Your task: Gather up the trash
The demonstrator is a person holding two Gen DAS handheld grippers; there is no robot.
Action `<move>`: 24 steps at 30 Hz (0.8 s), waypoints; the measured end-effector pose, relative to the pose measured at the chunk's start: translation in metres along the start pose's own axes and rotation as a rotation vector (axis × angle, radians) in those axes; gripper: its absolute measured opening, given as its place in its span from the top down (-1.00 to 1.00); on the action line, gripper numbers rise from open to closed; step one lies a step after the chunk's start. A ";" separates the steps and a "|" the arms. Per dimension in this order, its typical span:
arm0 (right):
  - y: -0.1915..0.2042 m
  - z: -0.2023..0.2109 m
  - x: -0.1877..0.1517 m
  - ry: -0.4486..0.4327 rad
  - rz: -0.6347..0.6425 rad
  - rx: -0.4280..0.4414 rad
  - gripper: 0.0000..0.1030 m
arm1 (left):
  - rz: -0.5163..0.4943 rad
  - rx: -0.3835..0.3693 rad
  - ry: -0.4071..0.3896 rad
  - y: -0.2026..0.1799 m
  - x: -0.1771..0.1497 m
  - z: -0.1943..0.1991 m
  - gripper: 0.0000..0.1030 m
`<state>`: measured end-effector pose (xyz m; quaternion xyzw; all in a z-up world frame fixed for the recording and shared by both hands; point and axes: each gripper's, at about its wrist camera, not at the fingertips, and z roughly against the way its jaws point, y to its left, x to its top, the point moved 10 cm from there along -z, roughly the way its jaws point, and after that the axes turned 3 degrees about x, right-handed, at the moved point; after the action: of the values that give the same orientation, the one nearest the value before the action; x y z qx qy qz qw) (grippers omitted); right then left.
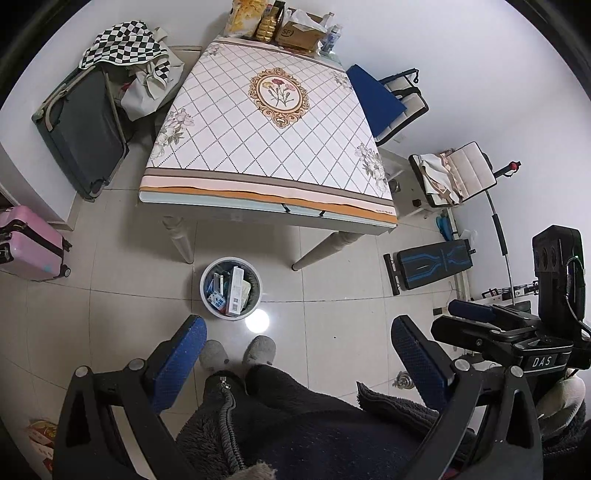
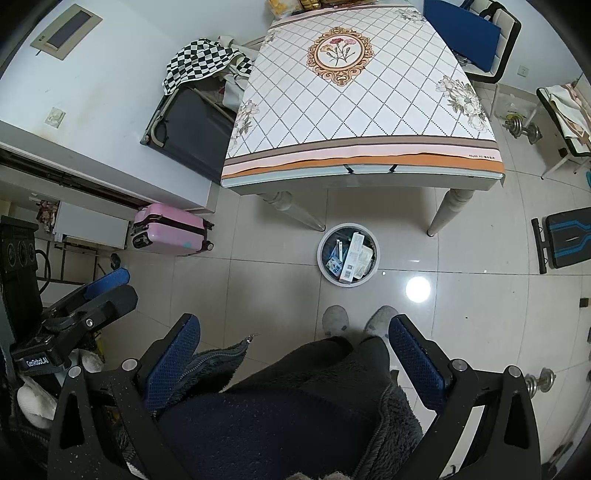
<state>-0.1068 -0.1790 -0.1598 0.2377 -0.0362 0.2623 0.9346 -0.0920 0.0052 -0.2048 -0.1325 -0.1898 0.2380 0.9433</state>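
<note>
A round white trash bin (image 1: 207,291) stands on the tiled floor in front of the table, holding several boxes and wrappers (image 1: 236,290). It also shows in the right wrist view (image 2: 325,266). My left gripper (image 1: 299,360) is open and empty, held high above the floor near the person's slippers. My right gripper (image 2: 295,356) is open and empty too, at a similar height. The right gripper also shows at the right edge of the left wrist view (image 1: 476,314). The left gripper also shows at the left edge of the right wrist view (image 2: 99,291).
A table (image 1: 266,147) with a patterned cloth stands beyond the bin, with boxes and bags (image 1: 295,26) at its far end. A dark suitcase (image 1: 85,129), a pink suitcase (image 1: 29,243), chairs (image 1: 391,99), a bench (image 1: 436,264) and dumbbells (image 2: 524,127) surround it.
</note>
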 end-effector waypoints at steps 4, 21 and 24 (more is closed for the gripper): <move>-0.003 0.000 0.001 0.005 0.001 0.000 -1.00 | 0.001 0.001 0.002 -0.002 -0.003 -0.002 -0.99; 0.000 -0.002 -0.002 0.005 0.002 0.004 -1.00 | 0.005 0.005 0.002 -0.004 -0.006 -0.003 -0.99; 0.000 -0.002 -0.003 0.005 0.004 0.005 -1.00 | 0.009 0.004 0.003 -0.004 -0.006 -0.003 -0.99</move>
<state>-0.1092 -0.1793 -0.1616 0.2393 -0.0338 0.2648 0.9335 -0.0939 -0.0014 -0.2081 -0.1318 -0.1874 0.2422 0.9428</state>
